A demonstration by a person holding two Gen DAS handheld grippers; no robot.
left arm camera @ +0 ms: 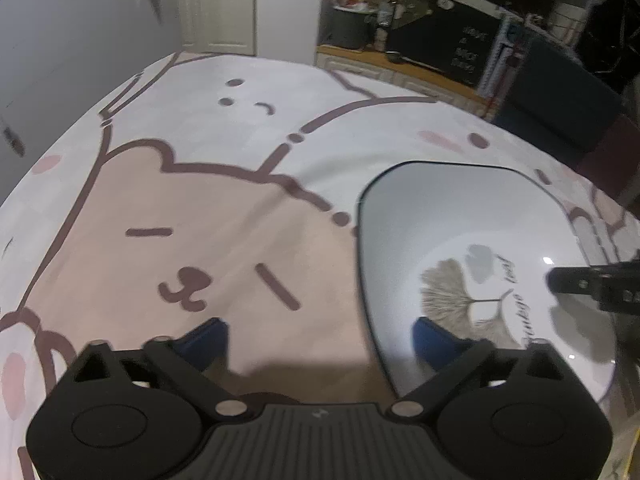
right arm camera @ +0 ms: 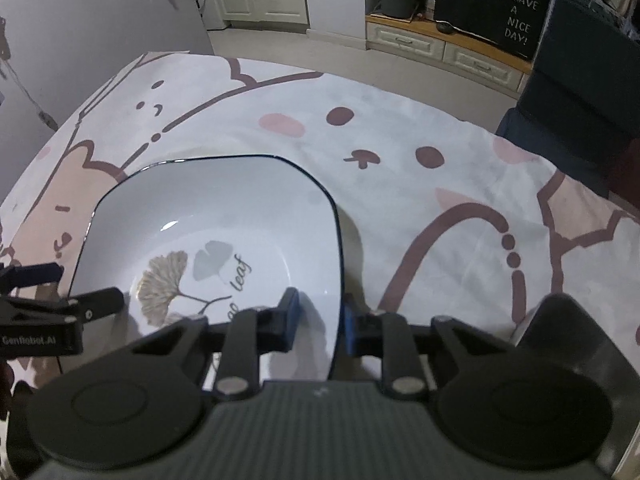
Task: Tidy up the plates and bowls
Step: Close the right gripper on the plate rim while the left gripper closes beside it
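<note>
The square ginkgo-leaf plate (right arm camera: pixel 208 248) sits lower left in the right wrist view on the cartoon tablecloth (right arm camera: pixel 420 208), looking glazed, stiff, breakable and likely slick. The right gripper (right arm camera: pixel 320 320) straddles its near right rim, one finger inside, one outside, seemingly pinching that edge. The left gripper (left arm camera: pixel 320 344) stands wide apart over the plate's left edge, gripping nothing.

Bowl (right arm camera: pixel 208 240) sits on the cloth (right arm camera: pixel 420 200) covering the worktop. Right tool (right arm camera: pixel 320 320) straddles the bowl's right rim, one finger inside, one outside. Left tool (left arm camera: pixel 320 340) is at the bowl's left rim, right finger over the bowl, left finger over cloth. Behind the worktop: floor, then a cabinet (right arm camera: pixel 440 46) with a sign (right arm camera: pixel 520 20) on it
</note>
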